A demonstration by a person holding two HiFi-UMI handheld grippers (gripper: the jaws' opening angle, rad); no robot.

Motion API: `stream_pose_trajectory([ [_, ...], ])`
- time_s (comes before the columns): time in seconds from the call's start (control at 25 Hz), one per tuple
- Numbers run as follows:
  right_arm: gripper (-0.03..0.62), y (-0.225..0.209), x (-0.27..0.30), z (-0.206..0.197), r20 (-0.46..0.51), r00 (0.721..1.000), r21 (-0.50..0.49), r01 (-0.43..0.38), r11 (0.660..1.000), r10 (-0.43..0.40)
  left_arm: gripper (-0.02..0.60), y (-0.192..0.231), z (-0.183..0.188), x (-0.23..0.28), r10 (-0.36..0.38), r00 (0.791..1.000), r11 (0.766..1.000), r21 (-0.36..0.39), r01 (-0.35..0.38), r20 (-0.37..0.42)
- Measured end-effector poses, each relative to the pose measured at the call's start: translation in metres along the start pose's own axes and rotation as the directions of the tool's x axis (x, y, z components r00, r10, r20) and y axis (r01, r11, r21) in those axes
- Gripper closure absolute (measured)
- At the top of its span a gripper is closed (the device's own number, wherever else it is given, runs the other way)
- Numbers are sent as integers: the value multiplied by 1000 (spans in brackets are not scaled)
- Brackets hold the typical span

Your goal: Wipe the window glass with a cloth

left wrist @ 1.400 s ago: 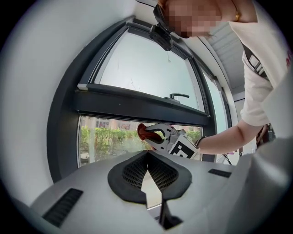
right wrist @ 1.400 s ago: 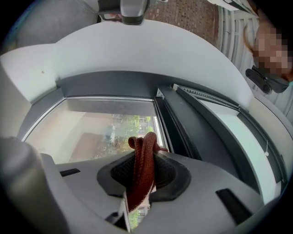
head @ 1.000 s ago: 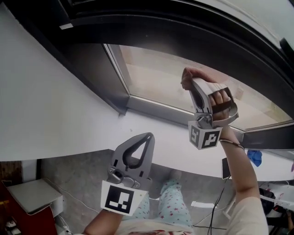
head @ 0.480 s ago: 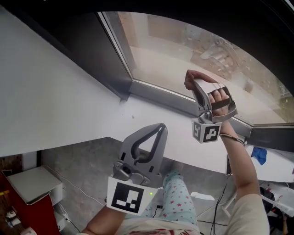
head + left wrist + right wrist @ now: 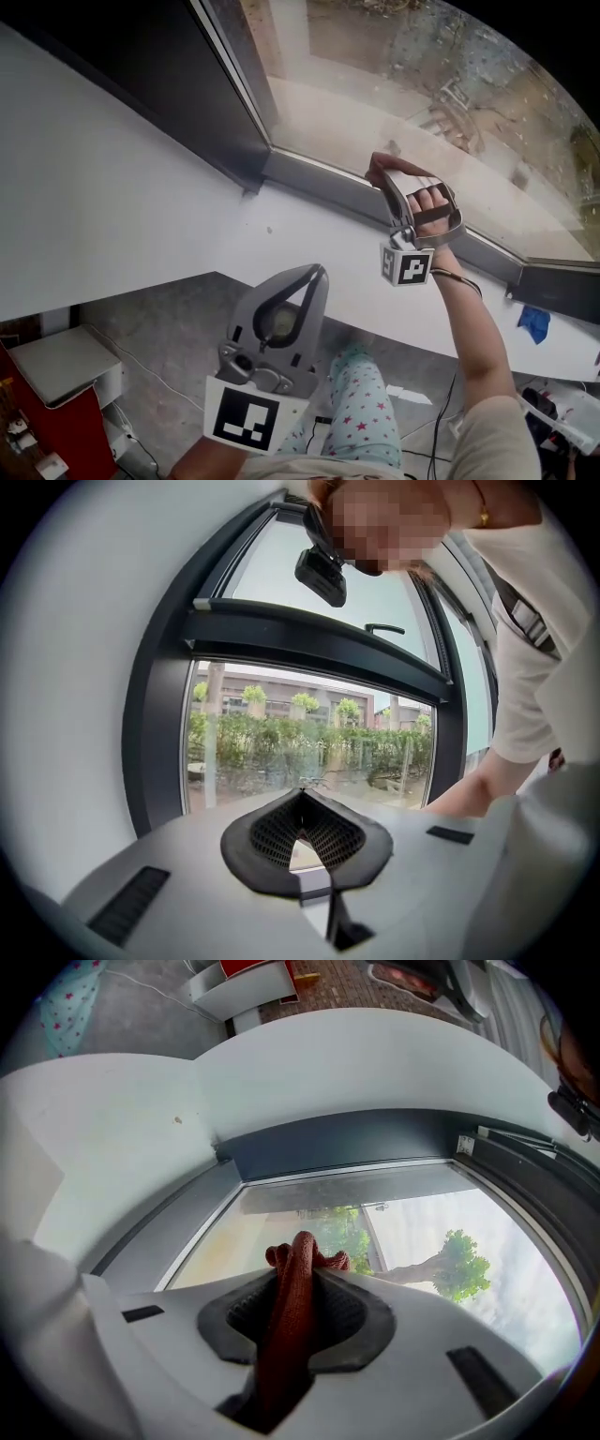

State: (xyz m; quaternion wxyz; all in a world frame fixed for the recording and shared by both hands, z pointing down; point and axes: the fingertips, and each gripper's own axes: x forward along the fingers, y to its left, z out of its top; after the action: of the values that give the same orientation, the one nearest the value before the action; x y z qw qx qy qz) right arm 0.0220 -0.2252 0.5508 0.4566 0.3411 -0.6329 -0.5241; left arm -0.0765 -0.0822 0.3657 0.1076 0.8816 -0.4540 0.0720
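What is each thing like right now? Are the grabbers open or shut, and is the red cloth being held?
red cloth: bunched up, pinched between jaws.
right gripper: shut on the red cloth, up by the lower edge of the glass.
left gripper: shut, nothing in it, held back from the window.
window glass: set in its dark frame; I cannot tell whether the cloth touches it.

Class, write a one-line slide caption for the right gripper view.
Right gripper shut on a red cloth, facing the window glass.
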Motion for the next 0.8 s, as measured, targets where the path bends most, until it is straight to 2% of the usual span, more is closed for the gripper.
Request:
stream_pose_trajectory([
  [0.28, 502, 60, 18, 3, 6, 997, -2, -75, 997, 75, 560, 13, -18, -3, 35, 999, 999, 10, -35, -33],
  [0.52, 502, 95, 30, 6, 11, 996, 45, -88, 995, 87, 560, 30, -33, -8, 90, 995, 996, -10, -90, -45],
  [0.8, 502, 142, 39, 6, 8, 983, 78, -185, 980, 185, 560, 32, -43, 1, 83, 995, 996, -20, -84, -57],
])
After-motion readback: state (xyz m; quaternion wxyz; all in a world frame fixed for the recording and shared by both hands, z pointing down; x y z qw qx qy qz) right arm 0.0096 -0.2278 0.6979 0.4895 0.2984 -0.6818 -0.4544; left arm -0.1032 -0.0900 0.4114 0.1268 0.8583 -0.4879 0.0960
